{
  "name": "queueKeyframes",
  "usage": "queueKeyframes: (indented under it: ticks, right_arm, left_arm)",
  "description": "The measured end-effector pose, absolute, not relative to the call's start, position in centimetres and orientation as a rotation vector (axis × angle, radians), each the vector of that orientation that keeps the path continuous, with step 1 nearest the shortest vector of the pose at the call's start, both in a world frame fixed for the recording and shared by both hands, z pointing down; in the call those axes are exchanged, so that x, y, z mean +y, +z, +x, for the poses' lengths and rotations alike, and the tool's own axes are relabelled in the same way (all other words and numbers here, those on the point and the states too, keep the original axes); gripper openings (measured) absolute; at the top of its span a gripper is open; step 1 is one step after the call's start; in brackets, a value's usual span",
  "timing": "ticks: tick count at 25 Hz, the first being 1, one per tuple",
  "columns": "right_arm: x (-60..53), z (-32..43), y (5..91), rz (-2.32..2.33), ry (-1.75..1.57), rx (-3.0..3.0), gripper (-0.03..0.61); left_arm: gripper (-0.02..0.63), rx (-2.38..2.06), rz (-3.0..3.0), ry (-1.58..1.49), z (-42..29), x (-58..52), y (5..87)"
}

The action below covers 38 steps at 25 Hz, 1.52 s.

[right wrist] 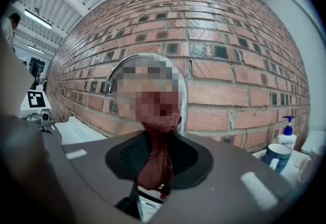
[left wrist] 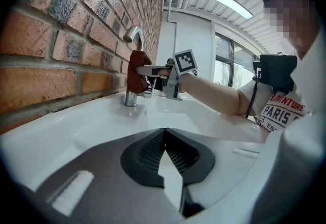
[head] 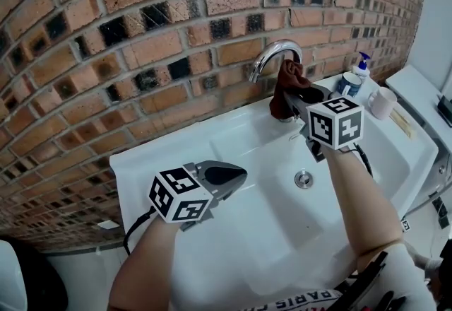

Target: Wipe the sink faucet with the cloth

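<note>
Left gripper (head: 233, 177) clenched, empty; right gripper (head: 300, 99), one o'clock, pinches cloth (head: 285, 87) against faucet (head: 270, 55). A thin pinch, the cloth could slip!

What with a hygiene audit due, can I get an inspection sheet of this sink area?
Surface: white sink, basin bare apart from the drain.
Job's things: cloth pressed against the faucet.
Clutter: mug, soap bottle and cup on the sink's right ledge.
Grippers: right gripper shut on cloth; left gripper shut, empty, over the basin.
Cables: black cable at the left gripper, another at the right.
Surroundings: brick wall behind the sink.
</note>
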State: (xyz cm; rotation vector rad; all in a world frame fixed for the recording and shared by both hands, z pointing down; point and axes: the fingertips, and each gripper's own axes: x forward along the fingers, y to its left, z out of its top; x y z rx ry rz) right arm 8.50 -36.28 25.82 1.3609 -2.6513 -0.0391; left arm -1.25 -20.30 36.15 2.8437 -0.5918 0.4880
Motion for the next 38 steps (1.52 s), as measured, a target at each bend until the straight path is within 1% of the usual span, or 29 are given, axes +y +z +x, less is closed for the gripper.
queueKeyframes:
  ticks: [7,18,29,38]
  right_arm:
    - [-36.3,8.4,25.1,1.355,0.005,-2.676,0.094]
    - [-35.7,7.5,21.4,1.366,-0.065,-2.726,0.093]
    - [-33.6,4.3,20.0,1.271,-0.138,-2.789,0.092]
    - [-31.9,2.1,20.8,1.209,-0.236,-2.758,0.092]
  left_arm:
    - [0.0,-0.592,2.844,0.489,-1.3,-20.3,36.1]
    - [0.0,-0.59,2.843,0.489,-1.2,-20.3,36.1]
    - [0.0,-0.59,2.843,0.488,-1.2,-20.3,36.1]
    - [0.0,-0.589,2.843,0.489,-1.3,-20.3,36.2]
